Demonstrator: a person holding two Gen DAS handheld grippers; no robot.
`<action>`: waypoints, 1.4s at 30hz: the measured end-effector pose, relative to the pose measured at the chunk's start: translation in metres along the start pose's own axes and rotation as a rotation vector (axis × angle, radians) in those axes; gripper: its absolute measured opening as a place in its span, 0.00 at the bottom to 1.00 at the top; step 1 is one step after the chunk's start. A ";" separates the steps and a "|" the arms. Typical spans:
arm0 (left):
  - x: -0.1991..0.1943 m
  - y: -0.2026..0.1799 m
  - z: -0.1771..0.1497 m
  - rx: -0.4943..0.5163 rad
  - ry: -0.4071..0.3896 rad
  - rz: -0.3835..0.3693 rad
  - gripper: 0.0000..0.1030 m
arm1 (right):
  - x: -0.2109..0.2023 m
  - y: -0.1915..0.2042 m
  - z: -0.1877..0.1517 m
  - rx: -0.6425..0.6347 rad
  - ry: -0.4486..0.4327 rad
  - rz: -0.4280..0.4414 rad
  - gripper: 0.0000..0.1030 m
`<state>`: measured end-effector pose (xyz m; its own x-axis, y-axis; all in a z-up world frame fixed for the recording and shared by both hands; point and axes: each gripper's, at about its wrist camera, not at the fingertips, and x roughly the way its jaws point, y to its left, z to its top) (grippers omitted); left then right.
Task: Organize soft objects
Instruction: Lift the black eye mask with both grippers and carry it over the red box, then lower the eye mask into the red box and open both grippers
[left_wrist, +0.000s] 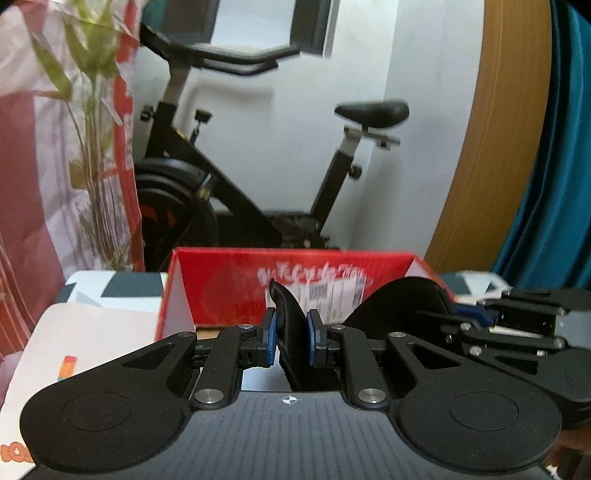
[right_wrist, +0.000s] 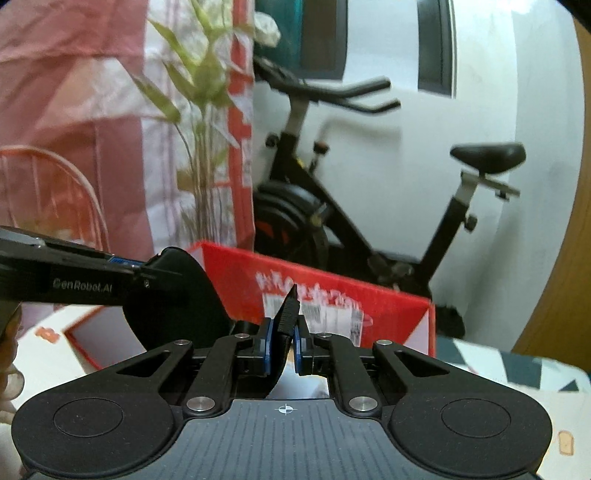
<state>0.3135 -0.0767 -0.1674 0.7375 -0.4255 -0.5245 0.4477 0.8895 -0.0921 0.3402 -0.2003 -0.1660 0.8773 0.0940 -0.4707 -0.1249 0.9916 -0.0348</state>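
Black soft pad, mesh-textured and stitched at its edge, is what we hold by two ends above the desk: our left gripper pinches one end between its blue pads, our right gripper pinches the other, and both sets of fingers are pressed nearly together on it. Just beyond stands an open red cardboard box with a white shipping label; we cannot tell what lies inside. It rests near the far edge of the desk, which is white with grey geometric shapes. Behind are an exercise bike, a leafy plant, a pink-and-red curtain and a white wall.
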 end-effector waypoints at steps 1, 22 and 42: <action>0.004 -0.001 -0.003 0.019 0.011 0.003 0.17 | 0.006 -0.001 -0.004 0.003 0.014 -0.002 0.10; 0.034 0.018 -0.004 0.084 0.058 0.095 0.34 | 0.065 -0.024 -0.030 0.107 0.212 -0.096 0.10; -0.025 0.024 0.003 0.012 0.005 0.133 0.80 | 0.017 -0.032 -0.018 0.106 0.165 -0.170 0.62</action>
<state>0.3076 -0.0449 -0.1540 0.7881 -0.3028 -0.5359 0.3518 0.9360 -0.0116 0.3506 -0.2319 -0.1886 0.7931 -0.0822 -0.6036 0.0750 0.9965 -0.0371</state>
